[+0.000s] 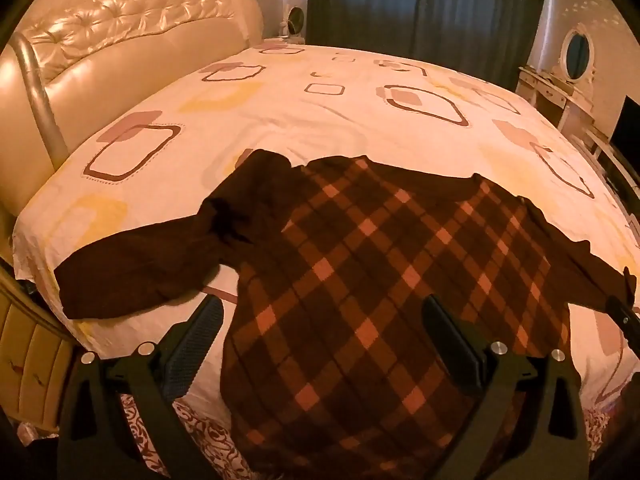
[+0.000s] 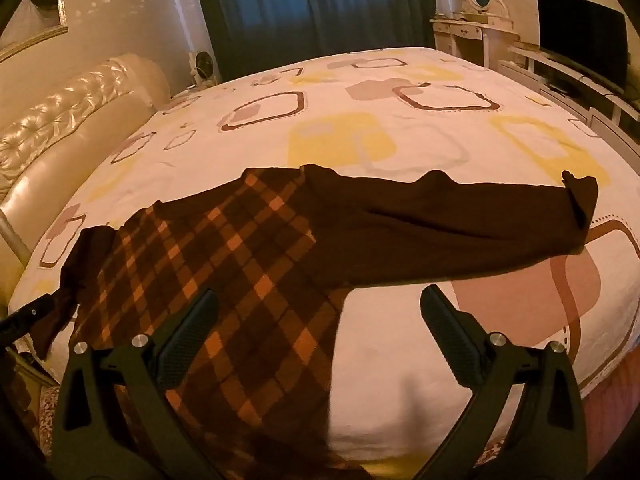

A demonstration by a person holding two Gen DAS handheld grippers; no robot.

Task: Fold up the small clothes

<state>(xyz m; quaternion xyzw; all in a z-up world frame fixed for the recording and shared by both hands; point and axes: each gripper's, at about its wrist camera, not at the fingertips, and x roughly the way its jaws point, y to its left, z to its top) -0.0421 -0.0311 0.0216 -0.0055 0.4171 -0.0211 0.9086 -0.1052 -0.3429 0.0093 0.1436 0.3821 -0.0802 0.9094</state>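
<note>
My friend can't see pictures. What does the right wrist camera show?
A dark sweater with an orange diamond check lies spread flat on a bed, one plain dark sleeve stretched out to the right. The right gripper is above its lower edge, fingers wide apart and empty.

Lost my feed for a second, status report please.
Left gripper open, right gripper open, both empty. Top spread flat on bed, sleeves out, unfolded. Nothing in the way.
</note>
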